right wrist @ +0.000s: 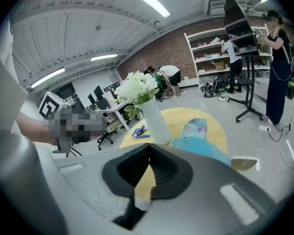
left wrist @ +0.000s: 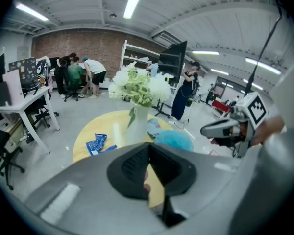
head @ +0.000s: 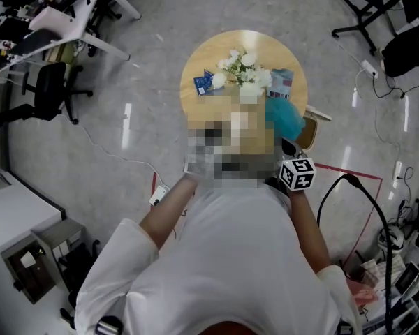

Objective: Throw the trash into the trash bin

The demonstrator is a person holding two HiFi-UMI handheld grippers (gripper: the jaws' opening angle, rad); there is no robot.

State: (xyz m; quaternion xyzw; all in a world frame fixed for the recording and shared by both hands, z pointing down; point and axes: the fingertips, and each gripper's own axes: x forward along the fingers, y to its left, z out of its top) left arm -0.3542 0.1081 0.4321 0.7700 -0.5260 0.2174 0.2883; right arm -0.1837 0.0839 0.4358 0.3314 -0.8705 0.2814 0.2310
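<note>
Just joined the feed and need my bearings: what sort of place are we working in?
Likely an open-plan office or lab: white desks with office chairs, a brick wall behind shelving, and ceiling strip lights.

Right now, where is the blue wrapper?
In the head view, the blue wrapper lies on the left part of the round yellow table, just left of the white flowers.

Yellow table (head: 202, 58), white flowers (head: 244, 67), blue wrappers (head: 204, 83)
</note>
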